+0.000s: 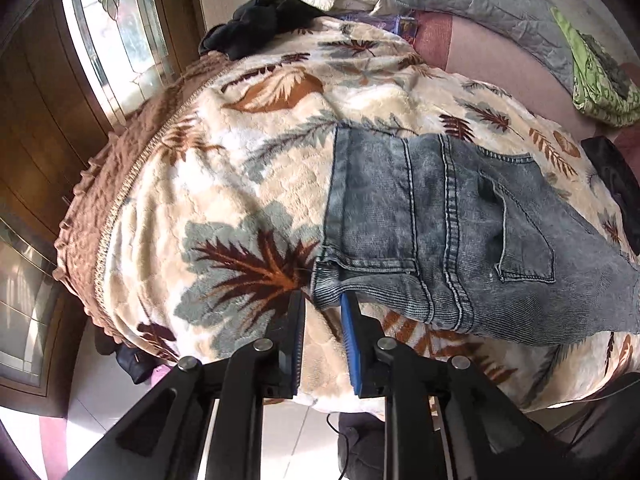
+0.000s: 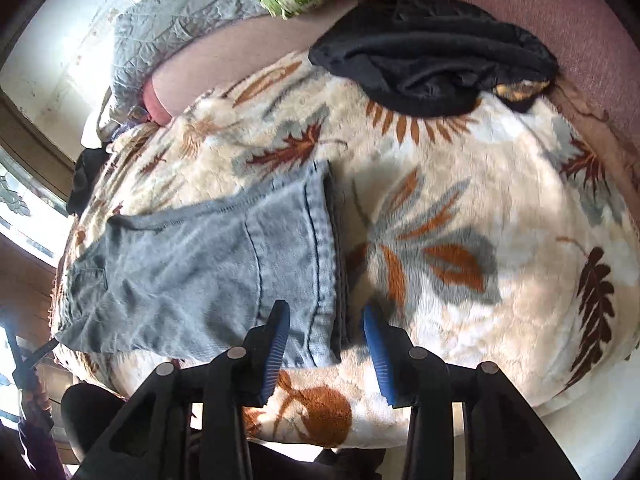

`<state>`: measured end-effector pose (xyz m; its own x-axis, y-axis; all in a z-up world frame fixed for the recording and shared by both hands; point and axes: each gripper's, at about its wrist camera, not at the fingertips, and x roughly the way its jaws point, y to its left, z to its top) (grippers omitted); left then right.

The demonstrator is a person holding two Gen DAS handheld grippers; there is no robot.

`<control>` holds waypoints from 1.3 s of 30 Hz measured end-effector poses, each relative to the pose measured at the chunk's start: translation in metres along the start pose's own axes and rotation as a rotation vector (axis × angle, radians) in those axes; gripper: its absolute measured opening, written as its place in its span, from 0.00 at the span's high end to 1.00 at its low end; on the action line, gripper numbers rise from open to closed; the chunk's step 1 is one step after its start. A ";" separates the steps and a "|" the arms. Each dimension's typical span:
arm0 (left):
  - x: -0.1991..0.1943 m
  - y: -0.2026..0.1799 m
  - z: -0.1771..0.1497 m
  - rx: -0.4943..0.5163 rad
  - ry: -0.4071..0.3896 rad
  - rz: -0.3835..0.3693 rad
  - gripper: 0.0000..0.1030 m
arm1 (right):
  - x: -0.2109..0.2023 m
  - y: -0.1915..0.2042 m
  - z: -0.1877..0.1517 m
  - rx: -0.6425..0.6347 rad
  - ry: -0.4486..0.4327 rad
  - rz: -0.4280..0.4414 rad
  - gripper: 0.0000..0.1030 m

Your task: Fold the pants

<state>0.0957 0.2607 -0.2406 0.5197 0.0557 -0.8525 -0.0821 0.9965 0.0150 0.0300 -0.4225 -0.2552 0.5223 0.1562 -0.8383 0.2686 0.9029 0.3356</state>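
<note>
Faded blue jeans [image 1: 448,232] lie folded on a cream blanket with a leaf pattern [image 1: 224,184]. In the left wrist view the waistband and back pocket face me. My left gripper [image 1: 322,300] is open at the near waistband corner, with nothing between its fingers. In the right wrist view the folded jeans [image 2: 208,268] lie to the left on the blanket [image 2: 460,240]. My right gripper [image 2: 326,312] is open, its fingers straddling the near right corner of the folded stack, not closed on it.
A black garment [image 2: 432,64] lies at the far edge of the blanket; another dark garment [image 1: 256,24] lies at the far left. A grey quilt [image 1: 492,4] and green patterned cloth [image 1: 600,76] lie beyond. A wooden door with glass panes [image 1: 100,40] stands left.
</note>
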 end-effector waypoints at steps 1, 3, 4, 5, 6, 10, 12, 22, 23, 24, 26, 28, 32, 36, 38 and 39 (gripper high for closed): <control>-0.009 0.000 0.003 0.004 -0.026 0.012 0.81 | -0.005 0.004 0.009 0.002 -0.027 -0.001 0.50; -0.023 -0.004 0.014 0.007 -0.073 0.022 0.81 | -0.004 0.011 0.030 -0.002 -0.070 -0.020 0.47; -0.029 -0.009 0.019 0.006 -0.093 0.006 0.81 | 0.001 0.014 0.042 -0.006 -0.074 -0.025 0.47; -0.033 -0.016 0.025 0.004 -0.109 -0.016 0.81 | 0.009 0.017 0.052 -0.004 -0.071 -0.030 0.47; -0.036 -0.025 0.030 0.007 -0.125 -0.036 0.80 | 0.019 0.017 0.062 0.006 -0.063 -0.038 0.47; -0.031 -0.064 0.056 0.005 -0.158 -0.084 0.78 | 0.064 0.015 0.091 0.102 -0.001 -0.042 0.47; -0.020 -0.086 0.069 -0.008 -0.134 -0.113 0.73 | 0.085 0.014 0.098 0.143 0.072 -0.078 0.47; 0.044 -0.198 0.098 -0.024 -0.070 -0.156 0.65 | 0.091 0.016 0.081 0.176 0.115 -0.047 0.47; 0.051 -0.208 0.097 -0.018 -0.075 -0.157 0.65 | 0.092 0.018 0.081 0.162 0.105 -0.057 0.49; 0.058 -0.216 0.094 -0.006 -0.082 -0.156 0.65 | 0.094 0.021 0.080 0.138 0.095 -0.077 0.60; 0.072 -0.227 0.089 0.032 -0.055 -0.137 0.65 | 0.095 0.023 0.080 0.102 0.078 -0.099 0.75; 0.080 -0.233 0.088 0.057 -0.034 -0.110 0.65 | 0.092 0.018 0.081 0.104 0.046 -0.087 0.83; 0.078 -0.232 0.093 0.054 -0.087 -0.062 0.65 | 0.072 0.017 0.086 0.087 -0.079 -0.057 0.86; 0.089 -0.223 0.095 0.014 -0.046 -0.029 0.65 | 0.084 0.017 0.088 0.053 -0.070 -0.143 0.87; 0.096 -0.217 0.094 -0.010 -0.011 -0.011 0.65 | 0.100 0.009 0.087 0.062 -0.018 -0.170 0.86; 0.098 -0.214 0.093 -0.017 -0.005 -0.009 0.65 | 0.101 0.007 0.088 0.077 -0.014 -0.163 0.83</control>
<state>0.2431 0.0590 -0.2783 0.5248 0.0473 -0.8499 -0.0919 0.9958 -0.0013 0.1557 -0.4360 -0.2996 0.4777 0.0045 -0.8785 0.4112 0.8825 0.2281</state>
